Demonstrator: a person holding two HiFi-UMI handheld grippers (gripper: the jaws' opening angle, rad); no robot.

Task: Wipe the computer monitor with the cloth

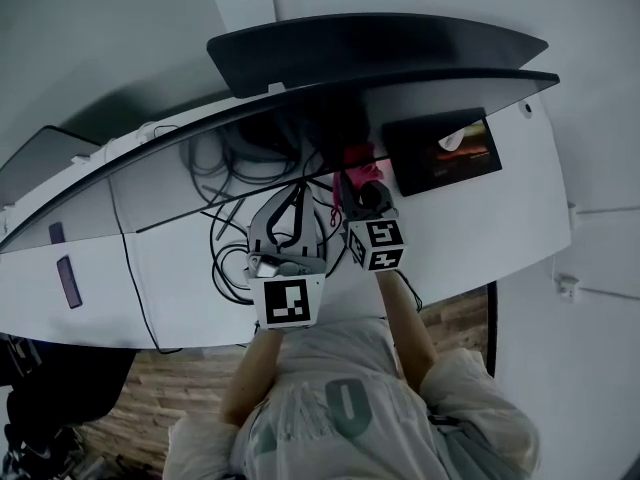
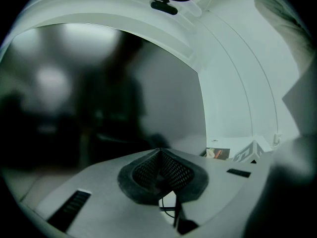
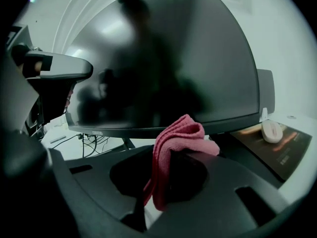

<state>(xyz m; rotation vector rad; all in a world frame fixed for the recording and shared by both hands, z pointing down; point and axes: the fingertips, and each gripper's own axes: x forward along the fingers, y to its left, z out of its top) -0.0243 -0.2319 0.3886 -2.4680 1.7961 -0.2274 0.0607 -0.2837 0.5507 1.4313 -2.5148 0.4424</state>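
- The computer monitor (image 3: 163,58) is dark, and its curved screen gives back only smeared reflections. From the head view just its top edge shows at 12 o'clock, so the screen face is hidden there.
- The right gripper (image 3: 168,155) is clenched on the pink cloth (image 3: 179,133). The cloth folds over the jaw tips and hangs down between them, its lower end lost in shadow.
- The cloth sits close below the monitor's bottom bezel, at 12 o'clock from the person. Whether it touches the screen cannot be told.
- The left gripper (image 2: 159,158) has its mesh pads (image 2: 174,171) pressed together with nothing between them. It sits at 9 o'clock of the right gripper and points at the blurred screen.
- A tangle of black cables (image 1: 232,196) lies on the white desk (image 1: 470,238) under the monitor. Their far ends are covered by the monitor's edge, and the left gripper hides part of them.
- A dark mouse pad (image 1: 445,153) lies at 2 o'clock of the right gripper with a pale mouse (image 3: 271,131) on it. Its print is too blurred to read.
- A second dark screen (image 1: 40,158) at 10 o'clock is cut off by the picture's edge.
- A small purple flat thing (image 1: 68,280) lies at 9 o'clock; what it is cannot be made out.
- The person's pale sweatshirt (image 1: 345,408) fills 6 o'clock and covers the desk's near edge.
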